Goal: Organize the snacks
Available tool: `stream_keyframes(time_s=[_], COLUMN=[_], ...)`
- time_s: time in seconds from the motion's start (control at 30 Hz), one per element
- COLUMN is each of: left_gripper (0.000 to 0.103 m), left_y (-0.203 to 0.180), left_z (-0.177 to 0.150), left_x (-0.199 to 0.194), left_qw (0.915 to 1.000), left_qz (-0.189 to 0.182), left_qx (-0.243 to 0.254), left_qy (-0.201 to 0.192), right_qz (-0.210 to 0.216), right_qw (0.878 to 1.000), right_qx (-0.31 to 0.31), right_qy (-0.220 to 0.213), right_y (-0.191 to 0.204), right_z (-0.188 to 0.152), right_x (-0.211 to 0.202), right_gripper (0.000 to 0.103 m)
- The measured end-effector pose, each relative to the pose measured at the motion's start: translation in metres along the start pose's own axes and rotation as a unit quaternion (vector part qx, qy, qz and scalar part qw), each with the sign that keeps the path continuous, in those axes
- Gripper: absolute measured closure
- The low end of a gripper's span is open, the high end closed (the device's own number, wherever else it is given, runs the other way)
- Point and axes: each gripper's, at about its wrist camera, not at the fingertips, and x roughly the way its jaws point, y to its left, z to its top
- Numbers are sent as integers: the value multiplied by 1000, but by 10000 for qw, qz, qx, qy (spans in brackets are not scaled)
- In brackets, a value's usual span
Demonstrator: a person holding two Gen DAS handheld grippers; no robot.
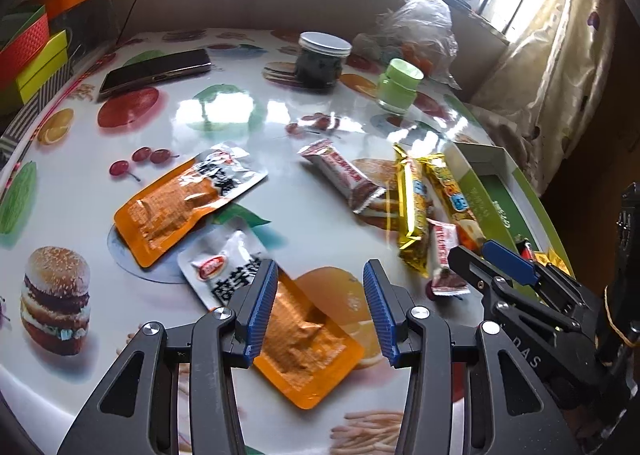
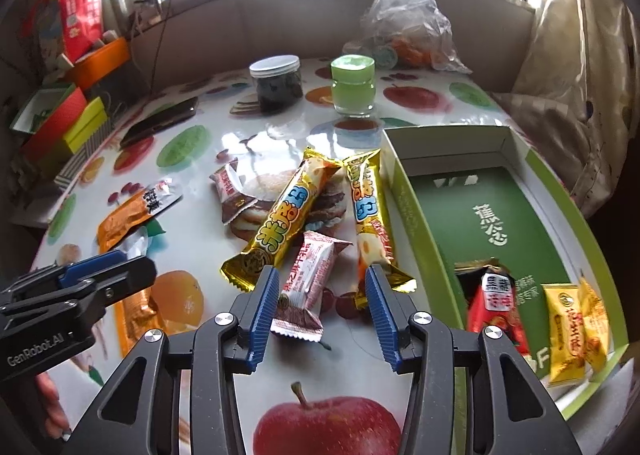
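My left gripper [image 1: 320, 271] is open just above an orange pouch [image 1: 304, 343] that lies flat on the fruit-print table [image 1: 240, 115]. A second orange pouch [image 1: 176, 207] lies further left. My right gripper [image 2: 323, 273] is open, and a pink-and-white wrapped snack [image 2: 308, 287] lies on the table between its fingers, untouched by the pads. Two yellow bars [image 2: 284, 223] [image 2: 368, 207] lie just beyond it. At the right stands a green box [image 2: 404, 183] that holds a red pack [image 2: 496, 307] and yellow packs [image 2: 572, 331].
A dark jar with a white lid [image 2: 276, 83], a green jar [image 2: 352, 83] and a plastic bag [image 2: 408, 23] stand at the table's back. A phone [image 1: 156, 71] lies at the back left. Coloured boxes [image 2: 68, 123] are stacked along the left edge.
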Motion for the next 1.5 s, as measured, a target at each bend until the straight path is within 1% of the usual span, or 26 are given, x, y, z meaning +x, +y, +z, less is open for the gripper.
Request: stream_keyframes(time_s=[0.23,0.3,0.37,0.47,0.67,0.8,0.97,1.07,1.2,1.3,1.4,1.5], left_gripper=[57,57,57,57,57,57,57,57,57,57,57,57], left_y=[12,16,21,28,39,44,48,50,53,54,56,55], left_z=[3,4,4,4,1,-5,-13,-17,-19,-18,-18,-18], left_x=[2,2,2,0,-4,-6,-11,-11,-12,-13,-14,-13], left_qw=[9999,9999,9999,9997,9993,9992,9986,9982,9980,9978,9976,9976], left_qz=[13,17,31,89,166,244,306,339,340,360,343,345], left_qx=[-107,-140,-168,-218,-320,-317,-410,-444,-497,-523,-558,-538], left_qy=[-3,-4,-11,-25,-14,67,147,196,211,200,203,264], right_qz=[-32,-50,-36,-36,190,365,541,690,859,1035,1189,1540], right_qw=[9999,9998,9997,9996,9994,9989,9977,9946,9896,9856,9834,9797], right_qx=[-79,-101,-114,-162,-156,-124,-322,-679,-1089,-1264,-1279,-1144], right_qy=[128,181,223,222,243,259,270,365,384,427,492,575], right_y=[6,7,8,10,14,18,33,53,75,86,90,88], right_z=[3,2,2,1,-3,-8,-16,-24,-32,-35,-37,-38], right_x=[14,18,21,21,18,13,6,5,1,0,2,4], right_gripper=[66,70,78,84,84,84,84,84,84,84,84,84])
